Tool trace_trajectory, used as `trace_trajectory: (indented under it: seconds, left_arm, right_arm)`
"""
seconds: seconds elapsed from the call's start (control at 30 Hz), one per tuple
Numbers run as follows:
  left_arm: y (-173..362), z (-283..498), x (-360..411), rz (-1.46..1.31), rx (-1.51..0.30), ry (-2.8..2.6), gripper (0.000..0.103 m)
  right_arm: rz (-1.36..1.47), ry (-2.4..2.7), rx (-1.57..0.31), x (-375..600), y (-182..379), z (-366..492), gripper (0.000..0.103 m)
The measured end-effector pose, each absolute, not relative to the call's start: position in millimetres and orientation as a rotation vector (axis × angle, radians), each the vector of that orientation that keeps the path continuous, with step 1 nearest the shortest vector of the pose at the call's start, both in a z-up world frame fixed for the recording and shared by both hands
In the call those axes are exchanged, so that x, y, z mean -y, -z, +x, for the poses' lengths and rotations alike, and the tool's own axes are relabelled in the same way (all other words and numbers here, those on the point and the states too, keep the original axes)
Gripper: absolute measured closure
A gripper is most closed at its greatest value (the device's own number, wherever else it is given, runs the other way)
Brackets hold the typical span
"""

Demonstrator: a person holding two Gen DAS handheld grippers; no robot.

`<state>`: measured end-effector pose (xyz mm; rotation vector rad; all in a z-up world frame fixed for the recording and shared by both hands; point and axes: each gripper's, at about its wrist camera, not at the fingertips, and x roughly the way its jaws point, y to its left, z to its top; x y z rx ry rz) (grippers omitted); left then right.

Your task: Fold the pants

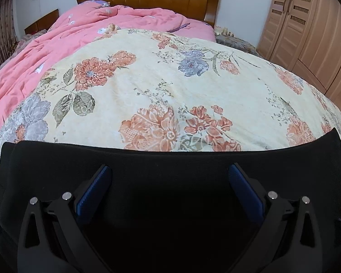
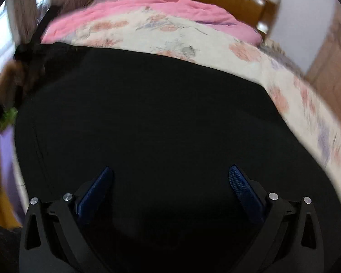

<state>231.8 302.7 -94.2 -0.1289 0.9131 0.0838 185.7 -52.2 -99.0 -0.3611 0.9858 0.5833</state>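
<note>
The left gripper [image 1: 169, 170] hangs spread wide over the black pants [image 1: 170, 166] filling the lower frame on the floral bedspread [image 1: 170, 86]. The right gripper [image 2: 170, 171], likewise released, hovers above the same dark cloth in its blurred view. Seemingly between folds; next, each must pinch an edge.

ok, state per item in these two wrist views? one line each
left claw: open, over the pants, holding nothing
right claw: open, over the pants, holding nothing
black pants: spread flat on the bedspread
floral bedspread: laid out flat
pink quilt: rumpled, toward the headboard
wardrobe doors: closed
</note>
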Motion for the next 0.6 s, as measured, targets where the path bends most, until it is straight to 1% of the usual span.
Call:
trace_trajectory:
  seconds: [0.1,0.17,0.23,0.27,0.3,0.33,0.4,0.47,0.53,0.6]
  left_arm:
    - [94,233,-304,-0.127,-0.914,-0.083,0.001]
    - [94,233,-303,-0.126,-0.913,-0.084,0.001]
    - [94,233,-304,-0.124,-0.913,-0.085,0.001]
    - [94,233,-304,-0.124,-0.912,-0.087,0.001]
    - [94,233,-304,-0.123,-0.911,-0.088,0.001]
    - [94,233,-304,-0.121,-0.911,-0.09,0.001]
    - [94,233,-303,-0.116,-0.91,-0.093,0.001]
    - [94,233,-303,-0.116,-0.91,-0.096,0.001]
    - [94,233,-303,-0.115,-0.909,-0.097,0.001]
    - [94,233,-302,-0.115,-0.908,-0.098,0.001]
  right_arm:
    - [-0.348,-0.504,-0.952,86,86,169,0.005]
    - [-0.273,-0.486,-0.936,116,79,160,0.005]
    - [-0.272,-0.346,-0.987,158,95,156,0.005]
    - [-0.246,-0.339,-1.002,172,100,155,0.005]
    - [-0.141,-0.379,-0.972,197,96,147,0.005]
    - [-0.109,-0.37,-0.975,211,94,141,0.005]
    - [-0.158,-0.237,-0.96,234,89,128,0.005]
    - [-0.12,-0.189,-0.913,259,82,114,0.005]
    - [-0.081,-0.164,-0.926,279,89,106,0.004]
    - [-0.153,-0.184,-0.877,281,99,97,0.004]
